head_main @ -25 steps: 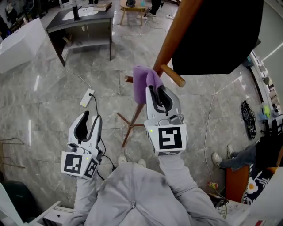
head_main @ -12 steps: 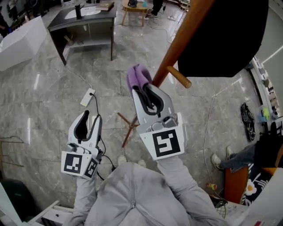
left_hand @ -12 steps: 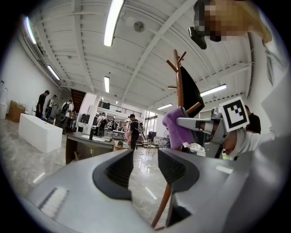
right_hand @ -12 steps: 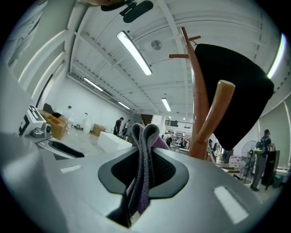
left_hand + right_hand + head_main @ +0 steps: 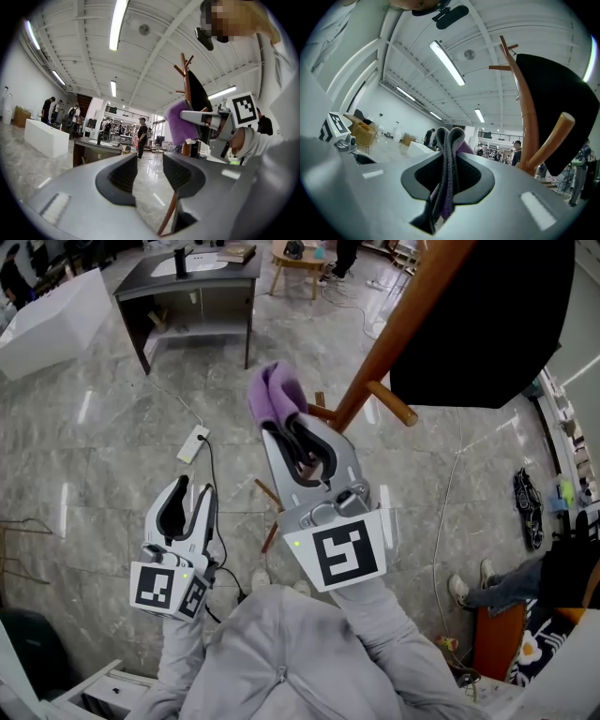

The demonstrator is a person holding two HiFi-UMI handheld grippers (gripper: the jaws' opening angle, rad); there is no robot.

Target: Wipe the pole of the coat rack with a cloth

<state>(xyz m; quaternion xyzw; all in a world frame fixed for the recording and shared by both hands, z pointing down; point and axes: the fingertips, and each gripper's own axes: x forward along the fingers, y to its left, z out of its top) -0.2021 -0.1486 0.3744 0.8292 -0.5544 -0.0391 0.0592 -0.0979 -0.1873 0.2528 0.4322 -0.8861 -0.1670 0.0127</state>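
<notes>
A folded purple cloth (image 5: 274,395) sticks out of my right gripper (image 5: 298,442), which is shut on it; the same cloth (image 5: 448,154) shows pinched between the jaws in the right gripper view. The brown wooden coat rack pole (image 5: 392,329) rises just right of the cloth, which is a little apart from it to the left. A black garment (image 5: 487,315) hangs on the rack. My left gripper (image 5: 185,507) hangs low at the left, jaws apart with nothing between them. In the left gripper view the pole (image 5: 186,93) and the cloth (image 5: 177,123) appear ahead.
Wooden pegs (image 5: 394,404) jut from the pole, and the rack's legs (image 5: 267,498) spread on the marble floor. A white power strip (image 5: 193,443) with cable lies on the floor. A grey desk (image 5: 192,277) stands at the back. A person's legs (image 5: 487,587) are at right.
My right gripper with the cloth has drifted left and up, away from the pole it was beside. The left gripper has stayed put.
</notes>
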